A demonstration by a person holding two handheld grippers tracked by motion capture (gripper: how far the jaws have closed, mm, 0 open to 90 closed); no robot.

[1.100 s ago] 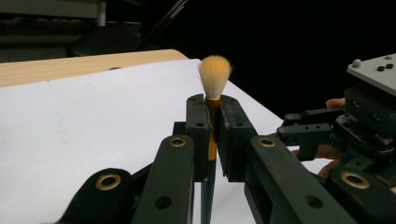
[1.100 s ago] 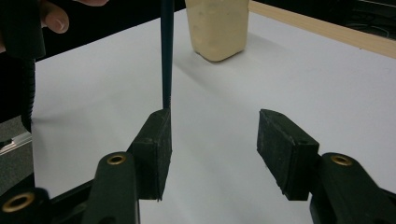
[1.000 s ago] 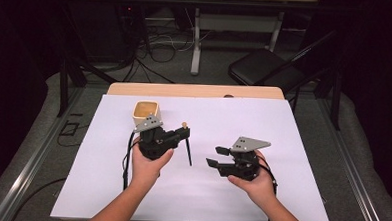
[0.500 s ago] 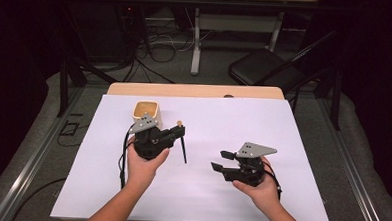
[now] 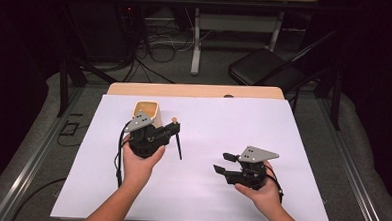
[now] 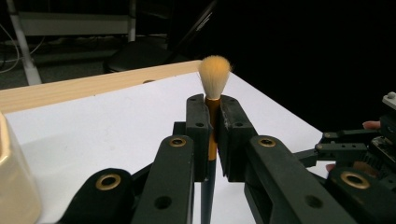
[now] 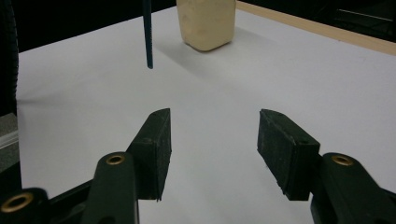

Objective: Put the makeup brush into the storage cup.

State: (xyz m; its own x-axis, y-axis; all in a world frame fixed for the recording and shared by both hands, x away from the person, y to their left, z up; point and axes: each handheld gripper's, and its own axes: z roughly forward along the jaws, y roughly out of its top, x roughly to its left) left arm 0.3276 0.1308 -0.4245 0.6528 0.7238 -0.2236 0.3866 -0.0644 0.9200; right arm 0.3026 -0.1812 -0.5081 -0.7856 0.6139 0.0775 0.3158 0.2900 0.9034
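Brush handling going on here, and the bit that matters is how the thing is oriented. Nearest me, the right gripper [image 5: 226, 163] sits low over the desk [image 5: 292, 145] with its fingers [image 7: 156, 140] standing partly apart and nothing at all between them, just white surface. A little further in, the left gripper [image 5: 170, 131] has its fingers [image 6: 198, 126] clamped tight on the brush [image 6: 212, 121], pinching the orange ferrule so the pale bristle tuft sticks up clear above the pads. The long axis runs roughly upright: bristles on top, the dark handle [image 5: 178, 147] hanging down with its tip just above the desk, not touching as far as I can tell. Beyond that, just behind the left gripper, stands the cream cup [image 5: 148, 114], mouth open upward. So I'd guess the brush goes in there, handle first, and the left hand is plainly the nearer one; the right is well apart from both.
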